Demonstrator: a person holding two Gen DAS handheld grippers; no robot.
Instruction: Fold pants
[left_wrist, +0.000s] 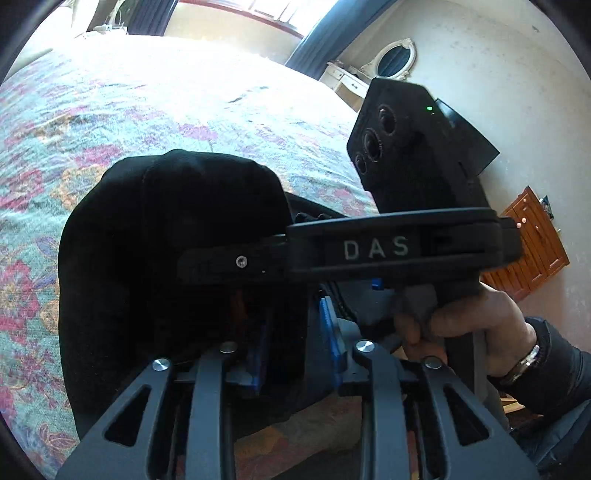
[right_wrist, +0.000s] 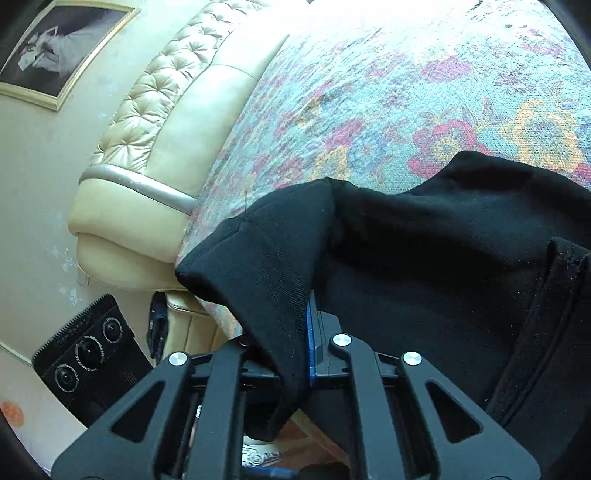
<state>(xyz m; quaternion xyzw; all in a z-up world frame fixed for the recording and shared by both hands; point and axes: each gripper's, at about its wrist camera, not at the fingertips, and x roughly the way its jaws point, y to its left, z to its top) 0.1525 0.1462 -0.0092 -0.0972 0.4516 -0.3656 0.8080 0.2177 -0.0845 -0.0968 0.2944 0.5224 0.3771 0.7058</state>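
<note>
Left gripper (left_wrist: 295, 343) has its fingers nearly closed, pinching a bunch of the black pants (left_wrist: 166, 258) that bulges out ahead of the tips over the floral bedspread (left_wrist: 129, 122). Right gripper (right_wrist: 295, 354) is clamped tight on a pants corner too, fabric draping off right of its fingers.

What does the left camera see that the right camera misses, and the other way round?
Only the left view shows the other tool crossing the picture with a hand on its grip, an oval mirror, a wooden dresser and blue curtains.

Only the right view shows a cream tufted headboard, a framed picture on the wall, and the right tool pinching black cloth.

Both show the black pants on the flowery bedspread.
</note>
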